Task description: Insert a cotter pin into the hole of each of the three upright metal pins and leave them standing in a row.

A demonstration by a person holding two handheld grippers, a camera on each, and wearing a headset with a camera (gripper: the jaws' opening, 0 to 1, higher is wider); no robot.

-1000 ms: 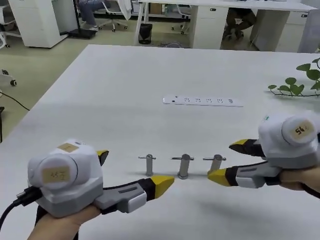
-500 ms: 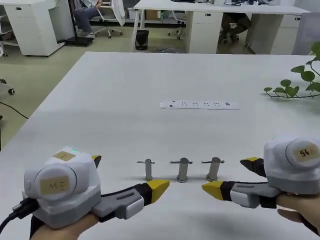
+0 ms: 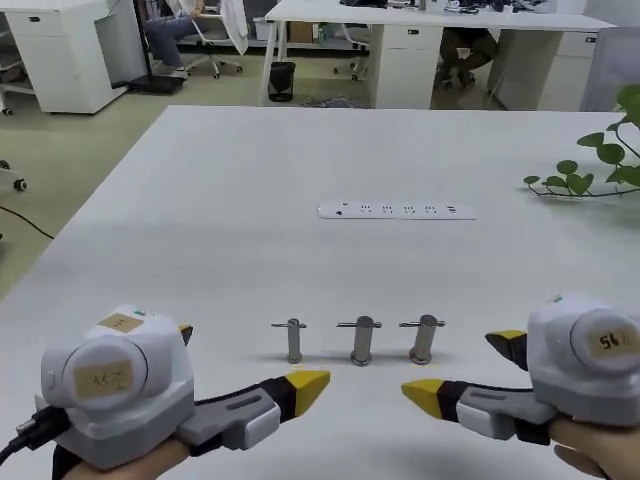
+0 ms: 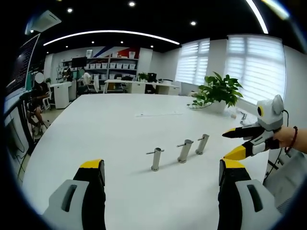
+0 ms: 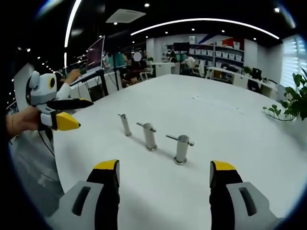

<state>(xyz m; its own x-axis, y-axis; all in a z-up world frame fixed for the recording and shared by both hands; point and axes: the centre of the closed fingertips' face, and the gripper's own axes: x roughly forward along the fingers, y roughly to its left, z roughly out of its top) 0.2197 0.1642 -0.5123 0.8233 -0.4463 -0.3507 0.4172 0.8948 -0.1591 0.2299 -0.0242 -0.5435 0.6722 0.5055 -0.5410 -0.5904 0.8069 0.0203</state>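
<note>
Three upright metal pins stand in a row on the white table: the left pin (image 3: 294, 341), the middle pin (image 3: 361, 341) and the right pin (image 3: 423, 339). Each has a thin cotter pin lying crosswise through its top. My left gripper (image 3: 245, 358) is open, near the front edge, below and left of the row. My right gripper (image 3: 462, 368) is open too, just below and right of the right pin. Neither touches a pin. The left gripper view shows the row (image 4: 184, 150) ahead of its own open gripper (image 4: 160, 165). The right gripper view shows the row (image 5: 150, 136) beyond its own open gripper (image 5: 165, 165).
A white power strip (image 3: 395, 210) lies across the table's middle, well behind the pins. A leafy plant (image 3: 590, 170) trails in at the right edge. Desks, cabinets and chairs stand on the floor beyond the table.
Both grippers have drawn back toward the table's near edge, away from the pins; the right one was beside the right pin. The pins stand as before.
</note>
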